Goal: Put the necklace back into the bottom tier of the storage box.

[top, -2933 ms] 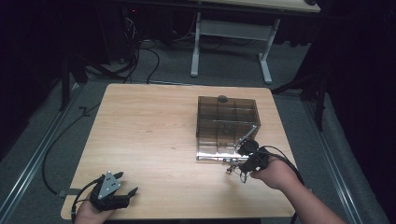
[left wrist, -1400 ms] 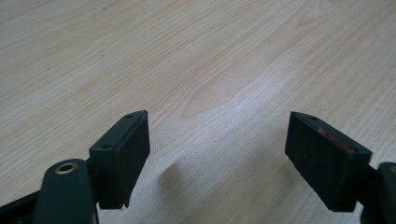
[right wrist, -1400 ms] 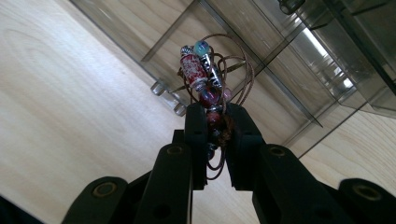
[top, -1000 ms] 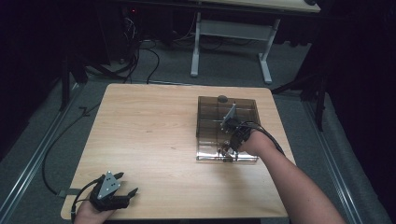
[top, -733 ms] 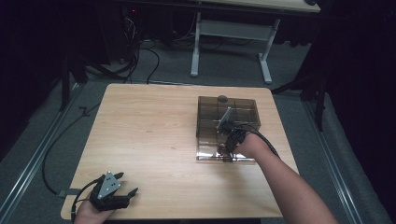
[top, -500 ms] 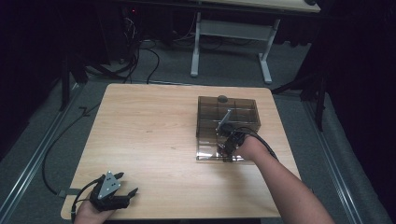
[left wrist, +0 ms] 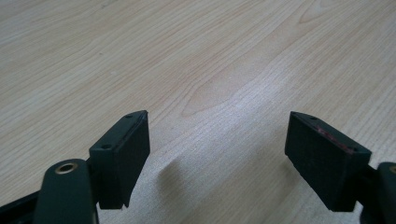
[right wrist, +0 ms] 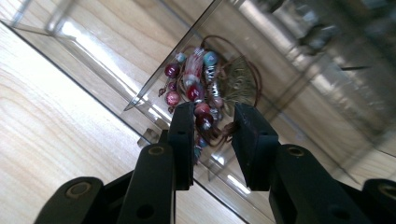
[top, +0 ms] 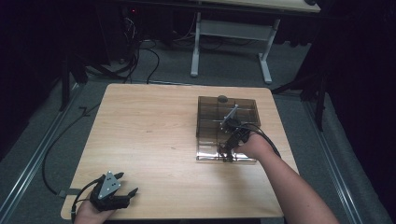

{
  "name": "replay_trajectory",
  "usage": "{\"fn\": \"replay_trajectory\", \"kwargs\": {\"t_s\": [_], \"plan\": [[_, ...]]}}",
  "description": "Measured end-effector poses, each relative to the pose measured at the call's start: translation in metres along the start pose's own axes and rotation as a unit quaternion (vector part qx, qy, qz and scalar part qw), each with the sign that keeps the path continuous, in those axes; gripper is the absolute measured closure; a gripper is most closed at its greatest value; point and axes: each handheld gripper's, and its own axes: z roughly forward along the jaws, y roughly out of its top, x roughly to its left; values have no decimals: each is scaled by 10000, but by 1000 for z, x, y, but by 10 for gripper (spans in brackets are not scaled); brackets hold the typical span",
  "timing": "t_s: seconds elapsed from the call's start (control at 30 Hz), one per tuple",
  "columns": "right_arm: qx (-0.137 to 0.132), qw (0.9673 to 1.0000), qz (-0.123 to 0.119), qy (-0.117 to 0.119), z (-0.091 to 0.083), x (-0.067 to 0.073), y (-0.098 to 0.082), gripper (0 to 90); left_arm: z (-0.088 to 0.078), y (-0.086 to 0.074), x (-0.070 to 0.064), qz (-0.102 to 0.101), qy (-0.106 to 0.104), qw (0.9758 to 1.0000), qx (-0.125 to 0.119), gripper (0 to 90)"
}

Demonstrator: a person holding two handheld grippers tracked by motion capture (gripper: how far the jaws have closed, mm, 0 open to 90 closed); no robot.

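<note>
Down at the near left corner of the wooden table (top: 149, 140), the left gripper (top: 122, 185) rests in the person's hand, jaws spread wide over bare wood, nothing between them. Across to the right, the clear plastic box (top: 227, 122) sits toward the far right side. At its near edge the right gripper (top: 228, 150) reaches in, jaws drawn close around a beaded bracelet (right wrist: 200, 93), red and blue beads bunched with brown cord, lying in the box's near compartment.
</note>
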Motion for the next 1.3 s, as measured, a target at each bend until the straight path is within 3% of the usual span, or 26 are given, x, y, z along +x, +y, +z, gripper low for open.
{"fn": "replay_trajectory", "kwargs": {"t_s": [0.1, 0.13, 0.37, 0.43, 0.47, 0.5, 0.67, 0.83, 0.9, 0.97, 1.03, 1.13, 1.17, 1.3], "plan": [[-100, 9999, -12, 56, -10, 0, -3, 708, 0, 0, 0, 0, 5, 10000, 5, 225], [-67, 9999, 87, 89, -11, 2, -4, 713, 0, 0, 0, 5, 8, 10000, 7, 225], [72, 9996, -66, 258, -4, 9, -12, 759, 0, 0, 0, 12, 7, 10000, 14, 226], [94, 9999, 26, 130, 1, 9, -13, 772, 0, 0, 0, 7, 15, 10000, -7, 226], [35, 10000, -39, 61, 4, 5, -12, 777, 0, 0, 0, 9, 21, 10000, -11, 226], [75, 9999, 131, -4, 6, 5, -12, 788, 0, 0, 0, 14, 18, 10000, -6, 226], [257, 9996, 39, -126, 25, 6, -11, 888, 0, 0, 0, -12, 1, 10000, 6, 225], [178, 9998, 35, 24, 28, 12, -6, 900, 0, 0, 0, 2, 8, 10000, 3, 225], [168, 9998, -75, 67, 27, 13, -5, 887, 0, 0, 0, 2, 11, 10000, -1, 225], [103, 9998, 93, 141, 19, 13, -5, 871, 0, 0, 0, 5, 14, 10000, 2, 225], [-115, 9999, 69, 63, 8, 7, -4, 871, 0, 0, 0, 13, 23, 10000, 3, 226], [-398, 9988, 230, -184, -4, -3, -1, 886, 0, 0, -1, 7, 26, 10000, -6, 227], [-402, 9983, 335, -257, -5, -5, 0, 888, 0, 0, 0, 16, 21, 10000, 7, 226], [-329, 9977, 315, -499, 5, -12, 6, 900, 0, 0, 0, 9, 32, 10000, -1, 227]]}}
